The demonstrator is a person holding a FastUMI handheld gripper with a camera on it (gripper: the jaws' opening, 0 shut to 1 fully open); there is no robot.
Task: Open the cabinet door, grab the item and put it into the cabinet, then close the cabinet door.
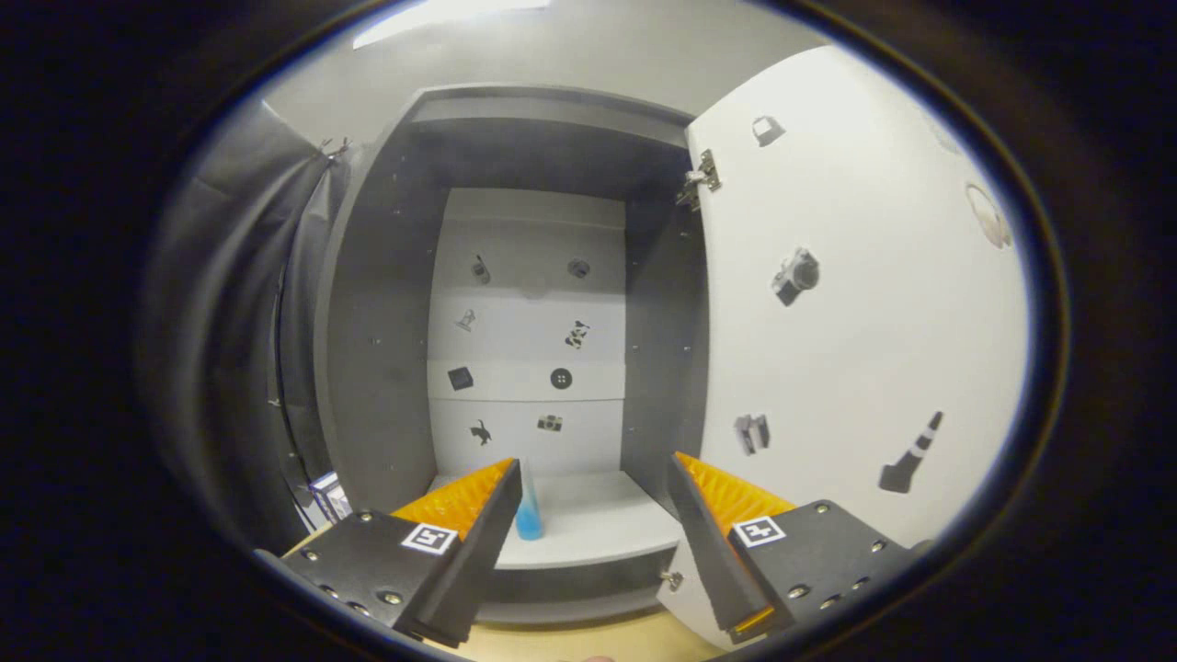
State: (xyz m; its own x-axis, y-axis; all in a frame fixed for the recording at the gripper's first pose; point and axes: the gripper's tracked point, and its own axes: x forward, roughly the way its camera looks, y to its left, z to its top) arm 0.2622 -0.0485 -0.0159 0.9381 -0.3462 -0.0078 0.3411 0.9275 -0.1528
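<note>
Spread wide and empty, the gripper (593, 478) faces the open cabinet (386, 303), its two fingers parted with nothing between them. Going from left to right: dark cloth hangs beside the cabinet's left wall, and a small box (328, 495) sits low just outside that wall, near the left finger. Inside, the pale back panel (529, 340) carries small picture stickers. On the cabinet floor (598, 524) stands the blue item (529, 510), a slim bottle-like thing, upright and just past the tip of the left finger, partly hidden by it. To the right, the white door (855, 303) is swung fully open on its hinges, its inner face dotted with more stickers.

With the item standing inside and the fingers let go of it, the step in hand looks to be closing the door. To do it well, draw straight back first so the left finger does not brush the bottle and tip it. Then move around to the door's outer face or free edge, push it steadily along its arc, and keep the fingers clear of the hinge side until it meets the frame.
</note>
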